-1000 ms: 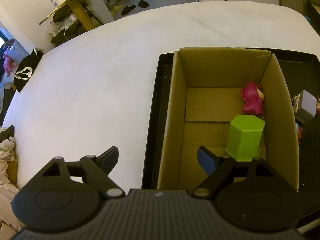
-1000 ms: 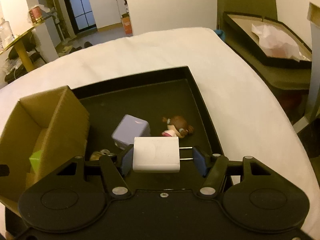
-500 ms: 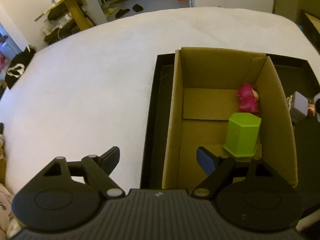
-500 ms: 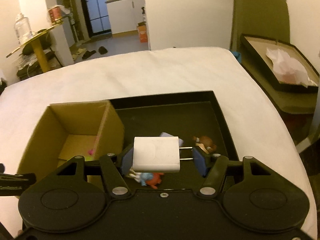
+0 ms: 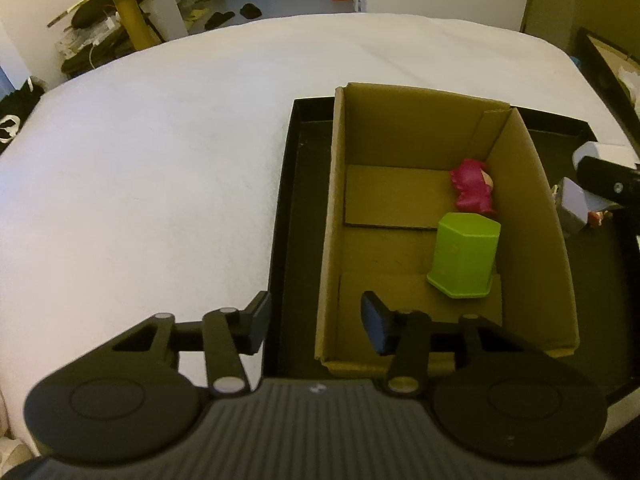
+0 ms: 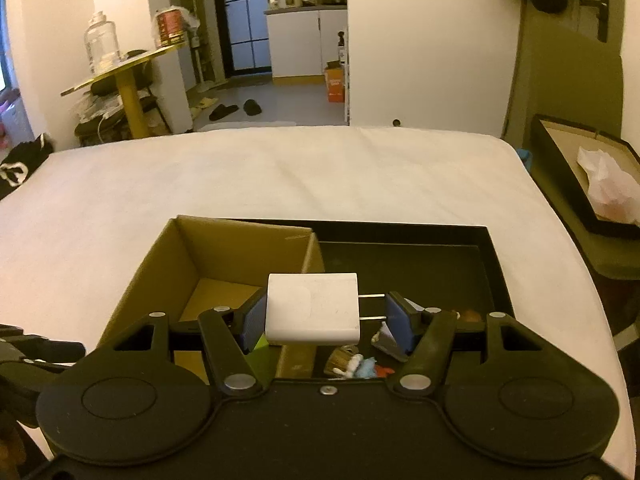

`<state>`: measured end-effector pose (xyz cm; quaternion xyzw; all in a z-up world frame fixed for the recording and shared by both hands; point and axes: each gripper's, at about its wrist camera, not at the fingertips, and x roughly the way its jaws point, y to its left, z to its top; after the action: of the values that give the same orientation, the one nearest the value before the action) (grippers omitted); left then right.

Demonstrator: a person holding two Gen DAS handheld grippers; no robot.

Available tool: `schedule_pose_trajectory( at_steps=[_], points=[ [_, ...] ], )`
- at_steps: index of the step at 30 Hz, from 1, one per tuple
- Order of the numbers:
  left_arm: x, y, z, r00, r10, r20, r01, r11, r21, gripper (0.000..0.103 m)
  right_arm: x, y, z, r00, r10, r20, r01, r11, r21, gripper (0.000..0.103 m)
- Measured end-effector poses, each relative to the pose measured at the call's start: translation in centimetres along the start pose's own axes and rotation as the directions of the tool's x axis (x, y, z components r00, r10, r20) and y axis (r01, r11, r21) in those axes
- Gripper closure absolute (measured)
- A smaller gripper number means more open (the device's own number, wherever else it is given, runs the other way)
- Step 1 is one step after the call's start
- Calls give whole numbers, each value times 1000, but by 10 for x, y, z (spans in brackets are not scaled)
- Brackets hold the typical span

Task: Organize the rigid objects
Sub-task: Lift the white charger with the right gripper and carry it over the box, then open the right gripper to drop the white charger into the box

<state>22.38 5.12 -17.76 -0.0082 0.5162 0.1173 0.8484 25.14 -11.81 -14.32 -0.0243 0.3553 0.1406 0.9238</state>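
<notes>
The white charger [image 6: 313,308] is clamped in the right gripper [image 6: 324,314], centre frame, above the cardboard box's [image 6: 160,272] right wall. The left gripper [image 5: 316,320], just closing, straddles the box's left wall [image 5: 326,240], unpressed. A green block [image 5: 464,258] and pink figure [image 5: 472,190] crowd the box's right side.

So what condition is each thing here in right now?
Cardboard box: open-topped, standing in the black tray.
Green container: upright inside the box.
Pink figurine: lying inside the box.
White charger: clamped in right gripper.
Left gripper: empty; jaws just narrowed.
</notes>
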Motion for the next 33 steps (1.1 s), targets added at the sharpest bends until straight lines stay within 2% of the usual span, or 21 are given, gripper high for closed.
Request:
schedule_pose_trajectory(
  at_steps=[10, 14, 22, 24, 27, 33],
  points=[
    [4, 7, 0, 999, -43, -2, 43, 998, -44, 87, 4, 32, 7, 999, 37, -21, -39, 992, -123, 42],
    [5, 9, 0, 998, -64, -3, 64, 996, -55, 93, 10, 43, 9, 997, 65, -48, -71, 987, -145, 42],
    [4, 12, -1, 996, -83, 7, 84, 994, -76, 94, 27, 54, 14, 992, 88, -90, -101, 984, -150, 42],
    [4, 12, -1, 996, -86, 5, 86, 993, -78, 94, 30, 56, 15, 986, 124, -111, -140, 979, -149, 42],
    [3, 12, -1, 996, -87, 5, 87, 993, -77, 94, 25, 59, 17, 984, 141, -107, -157, 974, -162, 36],
    [2, 14, 0, 996, -84, 9, 85, 993, -85, 94, 16, 47, 13, 981, 157, -116, -172, 977, -130, 36]
  ],
)
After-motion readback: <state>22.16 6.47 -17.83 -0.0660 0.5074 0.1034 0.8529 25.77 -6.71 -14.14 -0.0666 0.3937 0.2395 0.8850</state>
